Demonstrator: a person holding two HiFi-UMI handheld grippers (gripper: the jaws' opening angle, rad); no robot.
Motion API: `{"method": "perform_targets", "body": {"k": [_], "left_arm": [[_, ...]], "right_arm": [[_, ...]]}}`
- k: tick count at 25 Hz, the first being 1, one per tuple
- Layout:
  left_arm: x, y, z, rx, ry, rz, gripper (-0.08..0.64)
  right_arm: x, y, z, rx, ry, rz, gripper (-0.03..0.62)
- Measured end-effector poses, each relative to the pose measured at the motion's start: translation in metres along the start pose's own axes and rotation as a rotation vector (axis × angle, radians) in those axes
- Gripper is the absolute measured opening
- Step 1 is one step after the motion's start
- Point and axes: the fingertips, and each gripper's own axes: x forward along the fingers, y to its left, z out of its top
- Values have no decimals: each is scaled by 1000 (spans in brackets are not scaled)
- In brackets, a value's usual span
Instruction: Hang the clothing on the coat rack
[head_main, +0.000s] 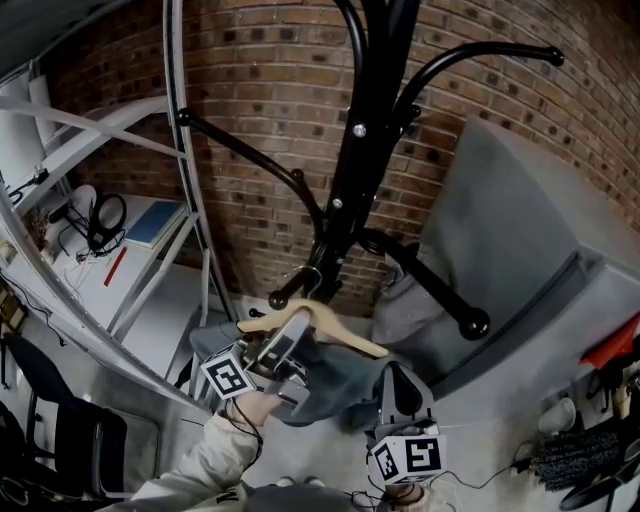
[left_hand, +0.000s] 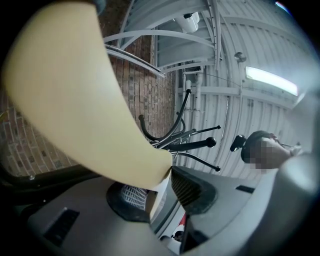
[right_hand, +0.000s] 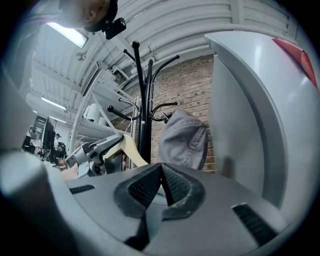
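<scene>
My left gripper (left_hand: 161, 186) stands open around the hanger (head_main: 345, 334), seemingly not pinching it, at six o'clock below the coat rack (head_main: 351, 170). My right gripper (right_hand: 161, 183) is closed, empty.

The head view is dim and grey. Soft light falls on the brick wall (head_main: 270, 110), and the shadows are weak. Both gripper views bend round like a fishbowl, with black corners. In the left gripper view a ceiling light (left_hand: 272, 80) glares at two o'clock, and the pale hanger (left_hand: 75, 100) at ten o'clock is close and blurry. In the right gripper view a light strip (right_hand: 65, 34) shines at eleven o'clock.
</scene>
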Motion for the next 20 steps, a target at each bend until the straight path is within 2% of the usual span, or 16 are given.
{"method": "perform_targets", "body": {"k": [4,12,17,19,20], "left_arm": [[-6,3,-2,-70,-38,6,118],[-25,12,-8,-139,-72,50,117],[-37,11,-19,-129,-53,79,117],[-45,9,-23,-94,-33,105,117],[-49,7,-25,-52,-13,123,114]], "right_arm": [[-1,-1,-1,2,4,3,21],[-7,0,-5,3,19,-4,21],[-11,3,-9,7,30,5,21],[-13,6,-10,9,34,15,21],[-14,8,-11,11,36,22,21]]}}
